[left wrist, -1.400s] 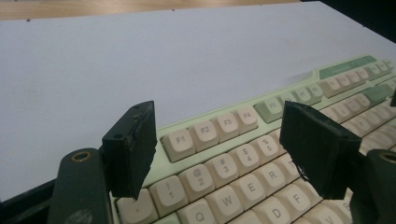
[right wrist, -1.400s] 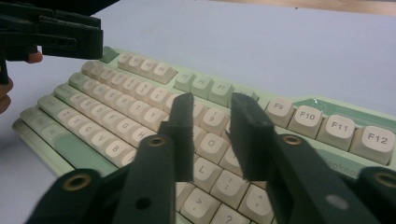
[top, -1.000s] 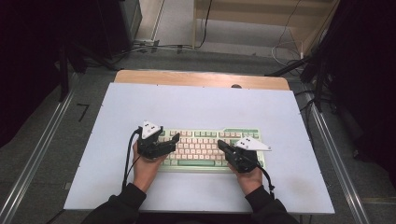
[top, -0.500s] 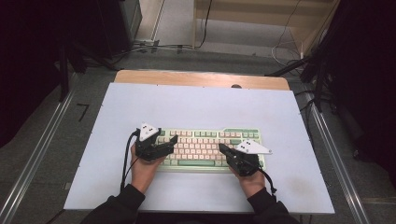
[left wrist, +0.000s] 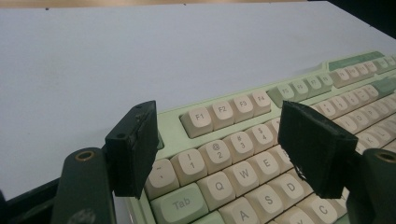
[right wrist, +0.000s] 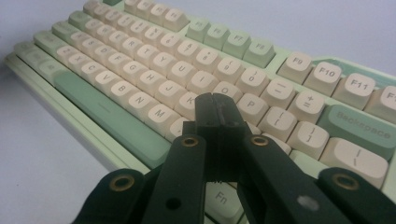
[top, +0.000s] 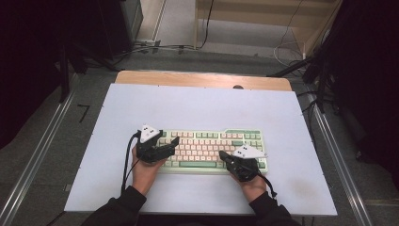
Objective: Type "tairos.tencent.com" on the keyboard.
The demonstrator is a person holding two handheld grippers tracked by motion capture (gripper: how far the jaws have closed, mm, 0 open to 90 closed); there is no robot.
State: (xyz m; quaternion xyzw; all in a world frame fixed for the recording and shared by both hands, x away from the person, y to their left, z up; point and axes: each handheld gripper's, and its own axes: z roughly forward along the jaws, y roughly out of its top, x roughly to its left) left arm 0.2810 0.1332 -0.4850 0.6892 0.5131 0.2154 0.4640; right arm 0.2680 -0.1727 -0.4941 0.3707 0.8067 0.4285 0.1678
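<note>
One keyboard (top: 214, 149), pale green with cream keys, lies on the white counter (top: 202, 108), lengthwise across it and nearer the person's edge than the far one. Nothing else rests on the counter around it; beyond the far edge a strip of wooden board (top: 202, 79) shows, and cables (top: 155, 47) trail over the grey floor behind. Nothing stands between either gripper and the keys.

Two grippers are at work, one in each hand. The left gripper (top: 162, 148) sits over the keyboard's left end, and the left hand (top: 143, 169) comes in from the near edge. In the left gripper view its jaws stand well apart over the upper left corner of the keys, one black pad (left wrist: 135, 147) above the corner by the Tab key (left wrist: 180, 204), the other pad (left wrist: 315, 149) above the letter rows; no key is pinched between them, and whether the pads touch the keys cannot be told.

The right gripper (top: 235, 162) hangs over the near right part of the keyboard. In the right gripper view its jaws are pressed together with nothing between them, the joined tip (right wrist: 217, 109) pointing down just beside the K and L keys in front of the long green space bar (right wrist: 109, 119); contact with a key cannot be made out
</note>
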